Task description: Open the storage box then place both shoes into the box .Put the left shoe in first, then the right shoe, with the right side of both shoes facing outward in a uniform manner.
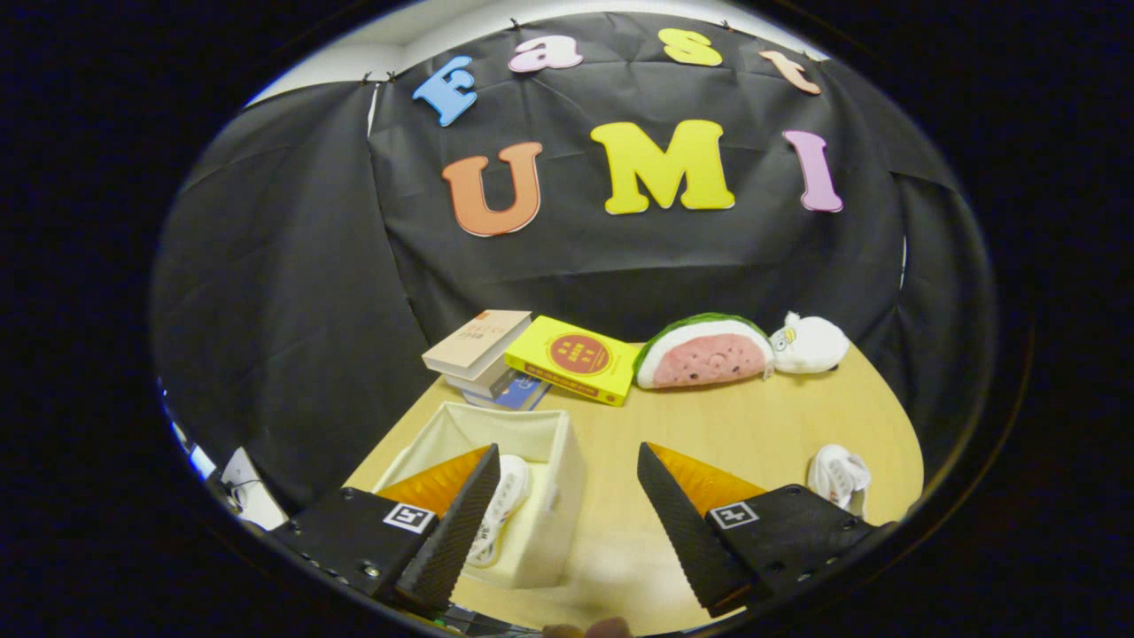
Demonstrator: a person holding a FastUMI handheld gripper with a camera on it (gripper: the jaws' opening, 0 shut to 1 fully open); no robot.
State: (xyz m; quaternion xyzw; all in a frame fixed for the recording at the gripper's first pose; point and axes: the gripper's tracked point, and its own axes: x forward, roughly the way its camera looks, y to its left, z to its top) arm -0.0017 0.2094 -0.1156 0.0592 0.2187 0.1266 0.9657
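The fisheye camera rides on the gripper [567, 514], above the pale wooden table [753, 425], looking forward and slightly down. Its spread fingers frame the near foreground; the black cloth wall closes the far side.

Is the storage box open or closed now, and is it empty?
Open and not empty: the storage box has no lid on top, and one white shoe lies inside. The tongs are open, holding nothing.

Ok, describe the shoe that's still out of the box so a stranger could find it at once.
Start at the wooden table, with the open fabric box behind one finger of the open hand-held gripper. The loose shoe lies on the bare tabletop beyond the other finger, near the table's edge. Unlike the shoe in the box, it sits alone, laces showing.
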